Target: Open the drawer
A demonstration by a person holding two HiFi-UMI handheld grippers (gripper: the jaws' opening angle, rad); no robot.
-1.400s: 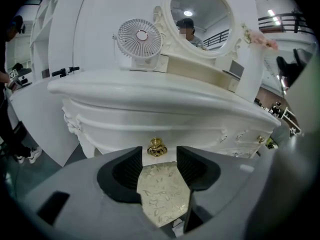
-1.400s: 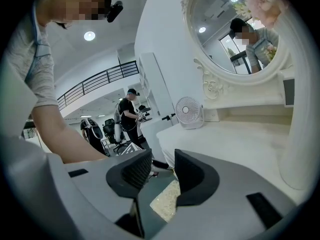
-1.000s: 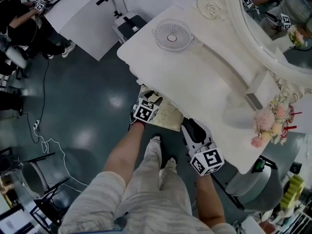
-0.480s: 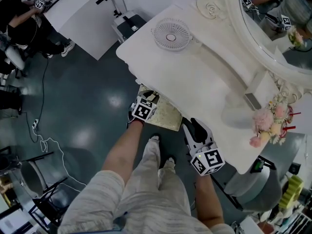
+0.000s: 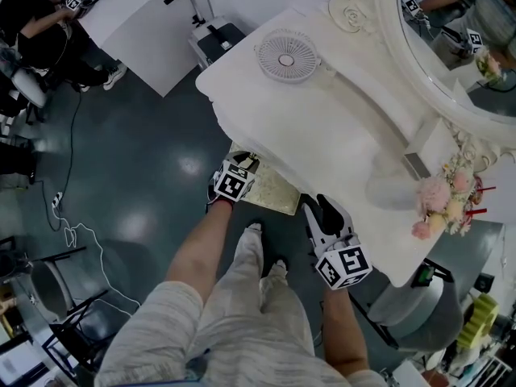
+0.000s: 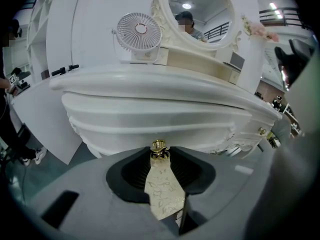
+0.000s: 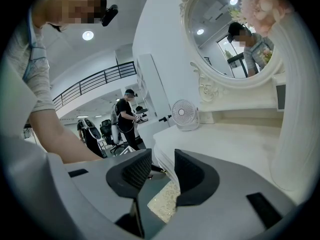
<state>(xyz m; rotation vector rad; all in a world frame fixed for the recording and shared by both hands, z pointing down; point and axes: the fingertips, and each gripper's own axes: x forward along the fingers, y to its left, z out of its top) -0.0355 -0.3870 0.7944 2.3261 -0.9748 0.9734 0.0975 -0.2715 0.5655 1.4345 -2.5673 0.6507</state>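
The white dressing table [image 5: 322,127] has a curved drawer front [image 6: 165,126] with a small gold knob [image 6: 159,146]. My left gripper [image 6: 159,153] points down at that front. Its jaws have just been closing, and the dark pads [image 6: 135,171] now sit against the knob on both sides. From above, the left gripper [image 5: 244,164] reaches under the table's front edge. My right gripper [image 5: 318,205] hangs beside it to the right, at the same edge. The right gripper [image 7: 162,165] is open, with nothing between its pads.
A cream patterned stool seat [image 5: 274,190] stands under the table edge between the grippers. On the table are a small white fan [image 5: 286,56], an oval mirror [image 5: 459,39] and pink flowers [image 5: 439,204]. A second gold knob [image 6: 259,131] is further right. People work at desks [image 5: 48,22] behind.
The head view has shifted slightly. Both grippers keep their places at the table edge, and the drawer front has not moved.
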